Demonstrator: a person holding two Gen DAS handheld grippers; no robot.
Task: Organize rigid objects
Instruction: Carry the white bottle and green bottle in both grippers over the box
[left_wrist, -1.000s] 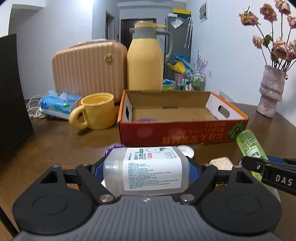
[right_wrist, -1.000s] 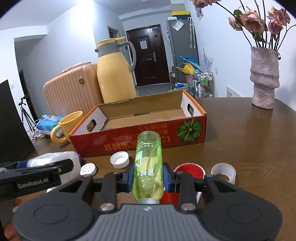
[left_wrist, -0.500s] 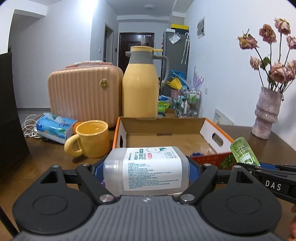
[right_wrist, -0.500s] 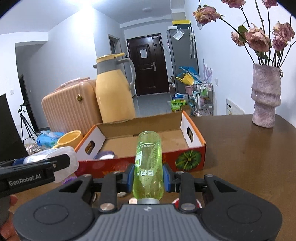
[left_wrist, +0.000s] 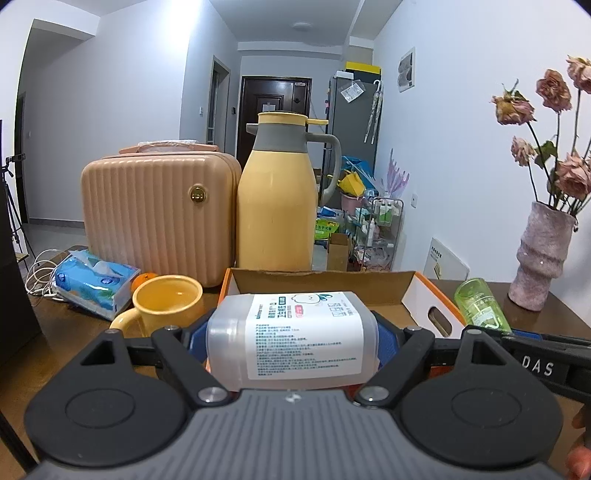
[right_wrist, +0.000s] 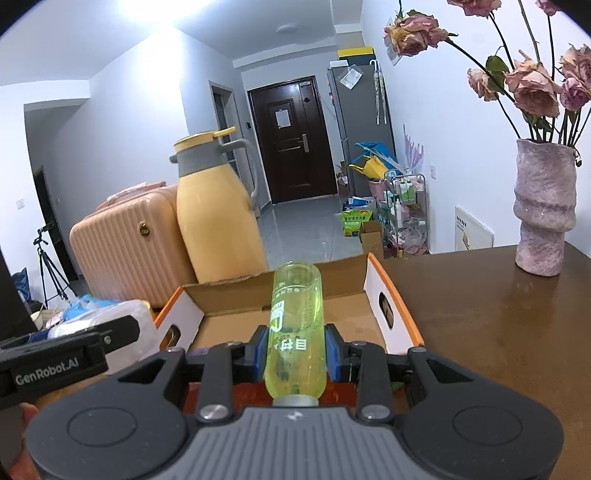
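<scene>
My left gripper (left_wrist: 291, 341) is shut on a clear plastic jar (left_wrist: 295, 332) with a white printed label, held crosswise between its blue pads. The jar hangs just before the near edge of an open cardboard box (left_wrist: 413, 284) with orange rims. My right gripper (right_wrist: 295, 350) is shut on a green translucent bottle (right_wrist: 295, 325), which points forward over the box (right_wrist: 229, 325), neck toward the camera. The bottle (left_wrist: 480, 306) also shows at the right of the left wrist view, and the jar (right_wrist: 122, 314) at the left of the right wrist view. The box floor is mostly hidden.
Behind the box stand a yellow thermos jug (left_wrist: 277, 210) and a peach ribbed case (left_wrist: 155, 218). A yellow mug (left_wrist: 166, 306) and a blue tissue pack (left_wrist: 92, 280) lie to its left. A pink vase (right_wrist: 543, 218) with dried roses stands on the brown table (right_wrist: 498, 325) at right.
Both grippers have risen and moved toward the box, each keeping its load. The lids and tape roll seen on the table before have dropped out of view below.
</scene>
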